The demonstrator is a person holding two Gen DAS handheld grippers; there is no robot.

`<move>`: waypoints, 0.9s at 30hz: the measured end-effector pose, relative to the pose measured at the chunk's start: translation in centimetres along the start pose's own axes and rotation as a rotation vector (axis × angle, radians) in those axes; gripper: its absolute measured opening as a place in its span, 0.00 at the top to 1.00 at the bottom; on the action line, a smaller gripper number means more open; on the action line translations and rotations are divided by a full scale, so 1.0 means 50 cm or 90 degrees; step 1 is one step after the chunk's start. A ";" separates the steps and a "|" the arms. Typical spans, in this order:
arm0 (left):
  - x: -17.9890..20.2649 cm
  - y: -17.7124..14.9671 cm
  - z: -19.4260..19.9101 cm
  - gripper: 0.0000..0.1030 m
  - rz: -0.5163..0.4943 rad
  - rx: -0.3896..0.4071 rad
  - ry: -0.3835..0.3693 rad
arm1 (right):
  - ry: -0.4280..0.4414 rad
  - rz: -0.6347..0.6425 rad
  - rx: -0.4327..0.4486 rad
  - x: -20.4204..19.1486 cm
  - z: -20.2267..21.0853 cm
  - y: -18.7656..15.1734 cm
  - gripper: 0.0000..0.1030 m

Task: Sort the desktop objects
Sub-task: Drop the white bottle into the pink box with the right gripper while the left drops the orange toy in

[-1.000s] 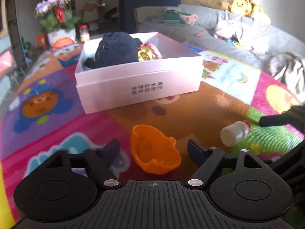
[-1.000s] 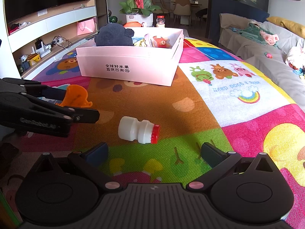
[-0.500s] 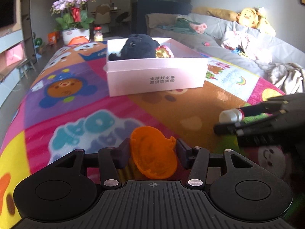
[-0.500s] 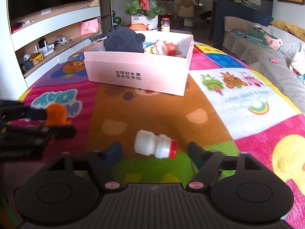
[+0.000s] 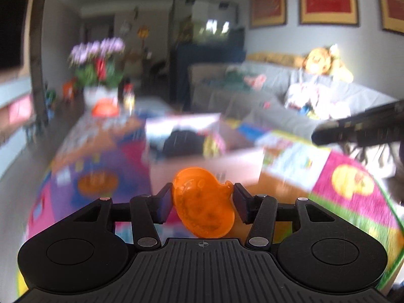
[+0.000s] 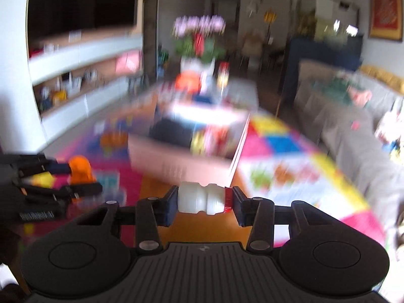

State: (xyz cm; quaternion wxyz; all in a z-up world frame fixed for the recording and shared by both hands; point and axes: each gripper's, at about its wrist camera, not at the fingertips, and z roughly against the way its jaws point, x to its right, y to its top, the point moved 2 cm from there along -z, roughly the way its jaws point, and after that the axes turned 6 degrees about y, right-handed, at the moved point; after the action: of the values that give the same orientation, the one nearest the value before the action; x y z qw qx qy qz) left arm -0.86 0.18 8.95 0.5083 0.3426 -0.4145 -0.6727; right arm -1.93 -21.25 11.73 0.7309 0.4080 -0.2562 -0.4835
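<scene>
My left gripper (image 5: 202, 199) is shut on an orange plastic toy (image 5: 202, 204) and holds it above the colourful play mat. My right gripper (image 6: 203, 202) is shut on a small white bottle with a red cap (image 6: 202, 201), held sideways between the pads, above the mat. A pink box (image 5: 202, 136) with a dark plush toy (image 5: 183, 142) inside lies ahead of both; it also shows in the right wrist view (image 6: 181, 161). In the right wrist view the left gripper with the orange toy (image 6: 79, 170) is at the left. Both views are blurred.
The play mat (image 6: 290, 151) covers the surface. A grey sofa (image 5: 277, 96) with plush toys runs along the right. A flower pot (image 6: 197, 60) stands beyond the box. Shelves (image 6: 83, 80) line the left wall.
Both grippers closed on their objects and lifted them off the mat: the left on the orange toy, the right on the white bottle. Both now move, blurring the views.
</scene>
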 end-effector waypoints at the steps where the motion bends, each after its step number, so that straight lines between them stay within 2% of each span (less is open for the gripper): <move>1: 0.009 0.019 -0.002 0.46 -0.010 0.016 -0.001 | -0.001 -0.006 0.023 0.009 0.020 0.019 0.58; 5: 0.041 0.084 -0.050 0.46 -0.036 0.037 -0.003 | -0.006 -0.014 0.077 0.037 0.069 0.071 0.58; 10: 0.072 0.167 -0.146 0.46 -0.042 0.045 -0.005 | -0.020 -0.001 0.108 0.063 0.078 0.100 0.58; 12: 0.081 0.193 -0.181 0.34 -0.031 0.045 -0.025 | -0.013 -0.002 0.114 0.072 0.069 0.108 0.58; 13: 0.081 0.201 -0.197 0.22 -0.022 0.043 -0.022 | -0.013 -0.003 0.116 0.077 0.067 0.113 0.58; 14: 0.077 0.206 -0.206 0.16 -0.010 0.045 -0.012 | -0.014 -0.004 0.117 0.081 0.062 0.117 0.58; 15: 0.068 0.205 -0.212 0.15 0.006 0.044 0.002 | -0.015 -0.006 0.117 0.086 0.054 0.120 0.58; 18: 0.022 0.169 -0.216 0.07 0.037 0.025 0.018 | -0.012 -0.017 0.106 0.100 0.035 0.122 0.58; 22: -0.032 0.060 -0.201 0.06 0.036 -0.031 0.066 | -0.006 -0.027 0.087 0.110 0.008 0.121 0.58; 25: -0.052 -0.021 -0.183 0.05 0.032 -0.080 0.080 | 0.014 -0.045 0.072 0.112 -0.018 0.131 0.58; 27: -0.058 -0.053 -0.166 0.03 0.033 -0.093 0.082 | 0.031 -0.051 0.069 0.106 -0.040 0.149 0.58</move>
State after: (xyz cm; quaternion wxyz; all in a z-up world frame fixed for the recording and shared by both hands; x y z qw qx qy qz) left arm 6.10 1.63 3.16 0.5747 0.3364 -0.3394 -0.6643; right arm 5.45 -23.93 16.83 0.6938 0.4682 -0.2477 -0.4879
